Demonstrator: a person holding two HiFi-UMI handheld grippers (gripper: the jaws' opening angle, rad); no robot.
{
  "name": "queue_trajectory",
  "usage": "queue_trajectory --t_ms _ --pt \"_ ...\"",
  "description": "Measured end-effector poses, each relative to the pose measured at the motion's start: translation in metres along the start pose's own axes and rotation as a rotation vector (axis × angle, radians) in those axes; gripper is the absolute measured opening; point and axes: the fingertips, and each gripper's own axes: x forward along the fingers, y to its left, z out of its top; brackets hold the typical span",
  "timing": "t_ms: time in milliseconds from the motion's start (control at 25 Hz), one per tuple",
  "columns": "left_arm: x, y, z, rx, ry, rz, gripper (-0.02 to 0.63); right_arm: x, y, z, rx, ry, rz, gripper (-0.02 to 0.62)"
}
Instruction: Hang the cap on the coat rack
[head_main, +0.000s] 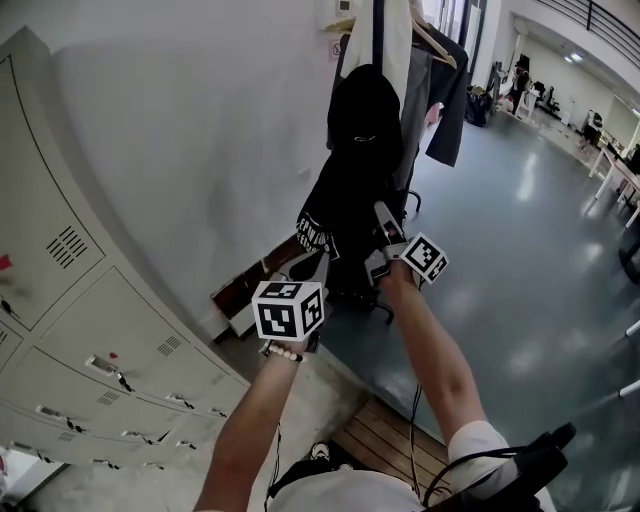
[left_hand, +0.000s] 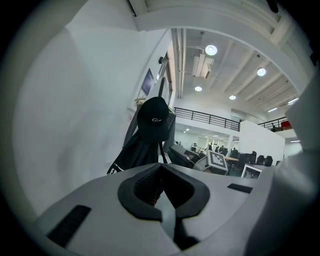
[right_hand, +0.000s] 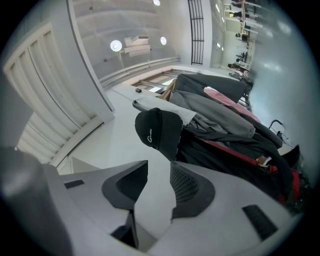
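Looking at the coat rack loaded with dark jackets, the black cap already sits up near the top of it, over the jackets, and neither gripper is touching it. My right gripper is spread wide with nothing in it, pointed up at the cap. My left gripper is pressed together, also empty. So the hang looks done to me. Best move now is backing both off slowly and straight, without brushing the brim or snagging the jackets.
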Motion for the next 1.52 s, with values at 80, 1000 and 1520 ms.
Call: queue_trajectory --t_ms 80,1000,1520 --pt "-0.010 0.001 -0.007 -0.002 -0.005 0.009 0.003 -0.017 0.009 -0.004 -0.010 0.015 0.006 0.124" --pt "-0.116 -0.042 -0.096 -0.076 -0.014 0.042 0.003 -0.216 0.156 -0.074 -0.524 0.364 -0.045 0.003" --pt "-0.131 -0.088 -0.125 -0.097 0.046 -0.008 0.003 -0.269 0.145 -0.090 -0.443 0.339 -0.124 0.003"
